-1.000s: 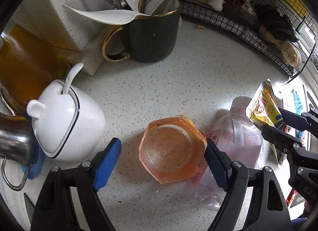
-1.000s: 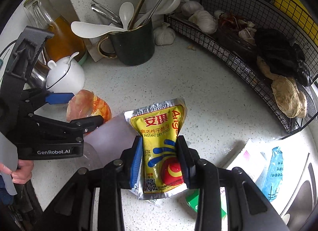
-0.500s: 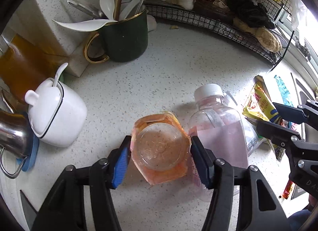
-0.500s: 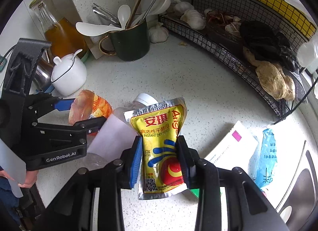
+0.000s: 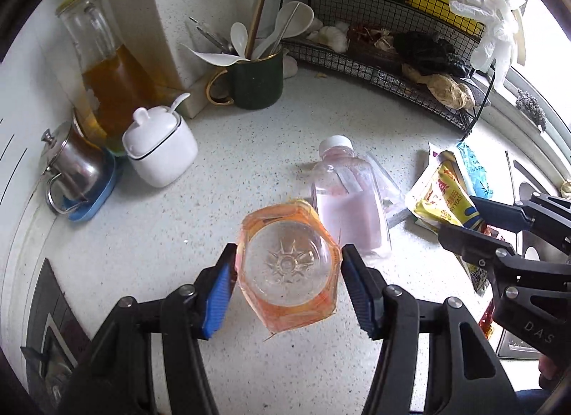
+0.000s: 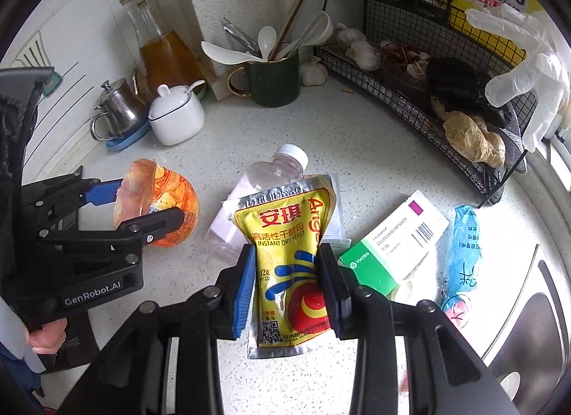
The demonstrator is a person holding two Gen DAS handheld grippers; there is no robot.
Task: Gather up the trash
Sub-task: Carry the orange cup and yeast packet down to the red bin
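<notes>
1. The left gripper clamps an orange plastic cup, apparently lifted off the counter.
2. The right gripper pinches a yellow yeast sachet.
3. Beyond both, a clear bottle lies on the counter.
4. Farther back stands a green mug of utensils.

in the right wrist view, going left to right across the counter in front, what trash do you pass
orange cup in the left hand-held gripper → yellow yeast packet in the right hand-held gripper → green and white medicine box → blue wrapper
</notes>
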